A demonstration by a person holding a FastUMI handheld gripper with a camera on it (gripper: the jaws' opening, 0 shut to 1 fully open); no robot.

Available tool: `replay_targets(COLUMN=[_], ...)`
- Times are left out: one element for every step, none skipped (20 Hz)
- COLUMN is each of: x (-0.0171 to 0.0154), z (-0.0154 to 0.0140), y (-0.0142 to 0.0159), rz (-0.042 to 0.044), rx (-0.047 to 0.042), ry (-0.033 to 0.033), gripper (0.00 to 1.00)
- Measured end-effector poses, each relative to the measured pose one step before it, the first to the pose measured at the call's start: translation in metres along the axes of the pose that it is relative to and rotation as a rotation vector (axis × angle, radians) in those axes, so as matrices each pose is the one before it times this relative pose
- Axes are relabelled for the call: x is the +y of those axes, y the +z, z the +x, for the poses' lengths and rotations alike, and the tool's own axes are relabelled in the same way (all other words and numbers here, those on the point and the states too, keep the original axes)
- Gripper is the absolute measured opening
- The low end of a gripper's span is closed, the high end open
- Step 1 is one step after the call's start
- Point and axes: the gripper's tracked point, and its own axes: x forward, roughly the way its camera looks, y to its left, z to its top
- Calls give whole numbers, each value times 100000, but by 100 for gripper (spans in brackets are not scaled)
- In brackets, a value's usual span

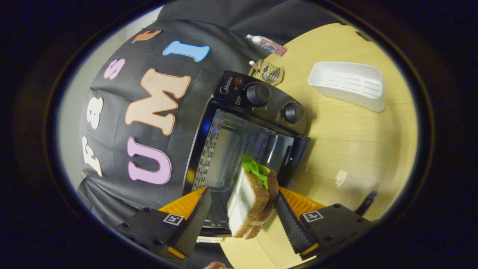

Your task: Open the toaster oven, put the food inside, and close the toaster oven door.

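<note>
One brown-bread toy sandwich with green lettuce [251, 194] sits between the spread fingers [242, 220]; whether both press it, I cannot tell. Beyond stands the black toaster oven [239, 130], seemingly open. Loading is in hand; next, carry the sandwich into the cavity.

Between your fingers sits a sandwich [249, 200] of brown-crusted white bread with bright green lettuce. Just beyond it you see a glossy black oven [242, 127] with black knobs. Farther off, a white tray [349, 85] lies on the pale yellow woodgrain table [358, 149].
</note>
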Motion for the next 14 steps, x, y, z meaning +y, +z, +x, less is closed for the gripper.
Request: replay_targets(x=[-21,-130,113,-192,-358,-597,-513,-503,-522,-404,-137,99,114,12], z=[1014,998,611,546,262,-55,-251,-222,-210,-33,-130,-312,-438,-618], y=[-514,-362,3,118,180,663,775,752,609,510,125,315,272,281], rz=[2178,1531,1410,840,-2055,-5263,-6671,-7025,-6896,-6372,-4983,-2967,-2170,-2353], rx=[1598,940,172,-116,-818,-2339,-2719,-2054,-1775,-1464,-638,-925,-1184,-1038], ry=[-664,-1347,-771,-1784,-3196,-4410,-3385,-2781,-2385,-1797,-729,787,1060,1219], gripper=[99,99,99,99,99,99,99,99,99,99,99,99,99,99])
